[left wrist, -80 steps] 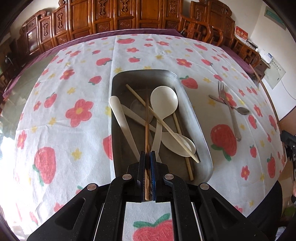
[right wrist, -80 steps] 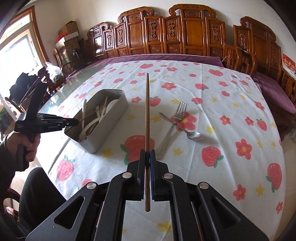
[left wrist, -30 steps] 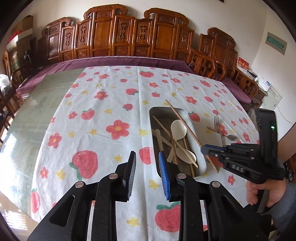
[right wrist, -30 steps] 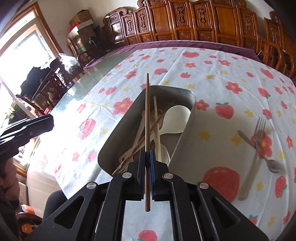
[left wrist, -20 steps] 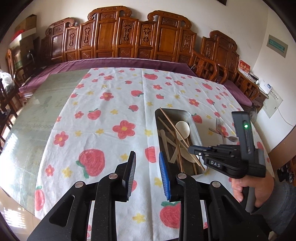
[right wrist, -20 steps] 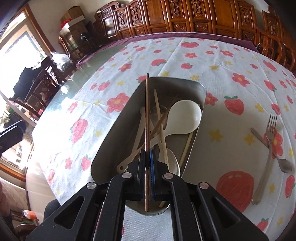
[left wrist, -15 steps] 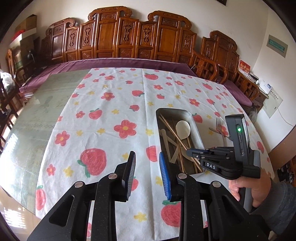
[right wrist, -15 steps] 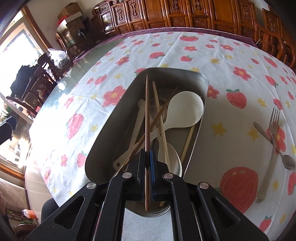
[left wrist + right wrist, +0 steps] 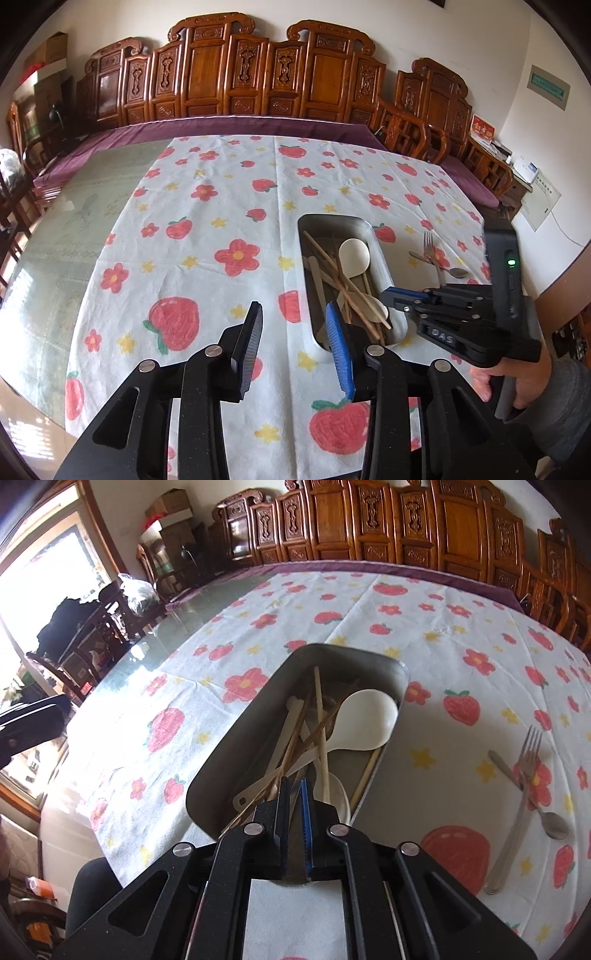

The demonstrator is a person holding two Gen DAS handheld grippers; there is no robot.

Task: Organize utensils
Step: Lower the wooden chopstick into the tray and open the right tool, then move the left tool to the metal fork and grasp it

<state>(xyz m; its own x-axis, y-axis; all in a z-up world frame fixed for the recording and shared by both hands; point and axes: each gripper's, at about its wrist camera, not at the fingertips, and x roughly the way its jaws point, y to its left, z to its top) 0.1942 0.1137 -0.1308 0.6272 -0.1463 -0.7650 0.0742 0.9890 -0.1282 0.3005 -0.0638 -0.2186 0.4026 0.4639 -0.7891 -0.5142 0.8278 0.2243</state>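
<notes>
Strawberry-print cloth (image 9: 207, 229); steel tray (image 9: 391, 668) holds wooden chopsticks (image 9: 319, 716); both grippers (image 9: 293, 343) (image 9: 294, 823) gape empty.

glass-top table (image 9: 55, 236) w/ strawberry-print cloth (image 9: 207, 236); on cloth: metal tray (image 9: 236, 738), fork (image 9: 517, 797) crossing spoon (image 9: 546, 819) just right.

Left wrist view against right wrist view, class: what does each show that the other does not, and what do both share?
Only the left wrist view shows the right gripper from outside, its hand, and the open left gripper. Only the right wrist view shows a bright window and the right fingers slightly parted, empty. Both show the metal tray of chopsticks and spoons, plus the fork outside.
</notes>
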